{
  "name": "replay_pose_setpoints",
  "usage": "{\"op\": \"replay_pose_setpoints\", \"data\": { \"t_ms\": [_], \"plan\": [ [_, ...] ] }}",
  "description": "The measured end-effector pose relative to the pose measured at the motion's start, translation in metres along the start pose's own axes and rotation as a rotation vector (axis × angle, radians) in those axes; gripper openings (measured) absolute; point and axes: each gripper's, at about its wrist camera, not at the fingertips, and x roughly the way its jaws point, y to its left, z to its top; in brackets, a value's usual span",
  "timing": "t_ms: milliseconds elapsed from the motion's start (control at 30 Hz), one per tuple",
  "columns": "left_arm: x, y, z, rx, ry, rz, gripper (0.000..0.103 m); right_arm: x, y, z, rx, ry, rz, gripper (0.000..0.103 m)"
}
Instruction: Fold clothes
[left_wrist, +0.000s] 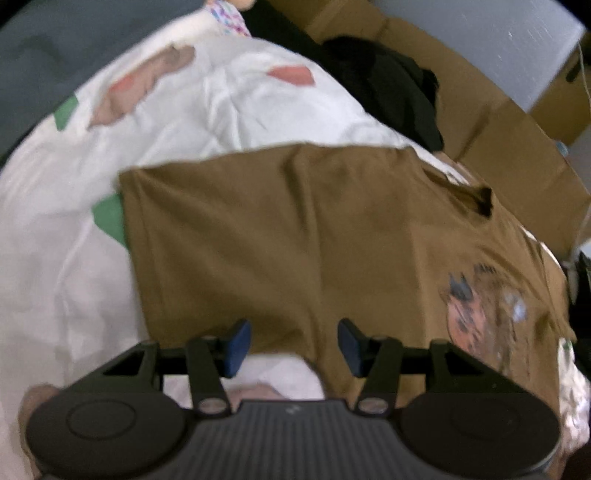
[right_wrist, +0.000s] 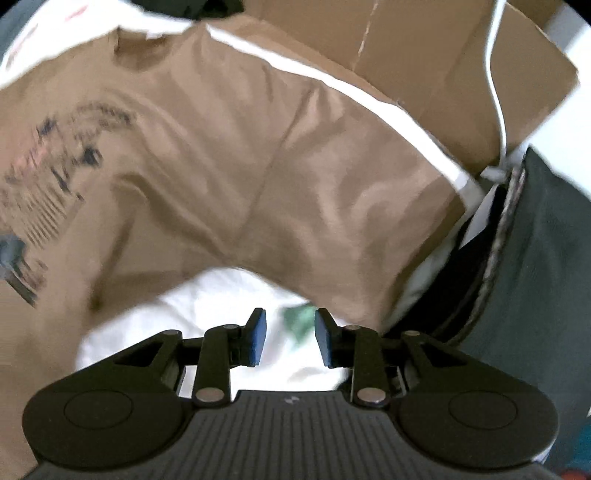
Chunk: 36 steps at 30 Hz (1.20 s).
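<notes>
Brown T-shirt (left_wrist: 314, 236) lies spread ahead of both tools on white bedding (left_wrist: 55, 258), folding barely begun. Left tool (left_wrist: 293, 345) wide, empty. Right tool (right_wrist: 290, 338) narrower, empty, over bare bedding.

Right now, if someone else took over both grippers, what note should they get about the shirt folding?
Left gripper: jaws open, nothing held, above the near edge of the brown T-shirt.
Right gripper: jaws open, nothing between them, over the white sheet just off the shirt's edge.
The shirt lies spread on the sheet, print side up, collar toward the cardboard box. A dark garment waits beside the box.
Done: shirt laid out, roughly flat.
Left: no fold is clearly visible yet; fold the sleeves and body, then probably the dark garment.
</notes>
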Motion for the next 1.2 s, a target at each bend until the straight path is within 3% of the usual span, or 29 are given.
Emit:
{"op": "replay_pose_setpoints", "data": {
  "t_ms": [200,333,733,800,833,867,967,1100,1200],
  "plan": [
    [0.009,-0.003,-0.019,-0.029,0.062,-0.036,0.06,0.035,0.009,-0.013,0.235,-0.041,0.13,0.033],
    [0.015,-0.001,-0.027,-0.073,0.068,-0.048,0.06,0.036,0.027,-0.027,0.365,-0.063,0.213,0.033],
    [0.021,-0.004,-0.028,-0.104,0.064,-0.098,0.058,0.056,0.059,-0.046,0.555,-0.064,0.339,0.033],
    [0.023,-0.007,-0.029,-0.088,0.066,-0.086,0.051,0.057,0.062,-0.047,0.576,-0.075,0.343,0.028],
    [0.024,-0.008,-0.029,-0.078,0.066,-0.072,0.043,0.057,0.063,-0.048,0.587,-0.081,0.345,0.013],
    [0.024,-0.007,-0.03,-0.073,0.064,-0.059,0.033,0.057,0.064,-0.049,0.586,-0.084,0.342,0.008],
    [0.023,0.001,-0.029,-0.089,0.067,-0.064,0.007,0.053,0.067,-0.048,0.567,-0.093,0.328,0.005],
    [0.02,0.003,-0.031,-0.08,0.053,-0.056,0.002,0.041,0.061,-0.05,0.542,-0.081,0.25,0.004],
    [0.018,0.005,-0.03,-0.082,0.044,-0.003,0.0,0.035,0.051,-0.054,0.527,-0.07,0.195,0.004]
  ]
}}
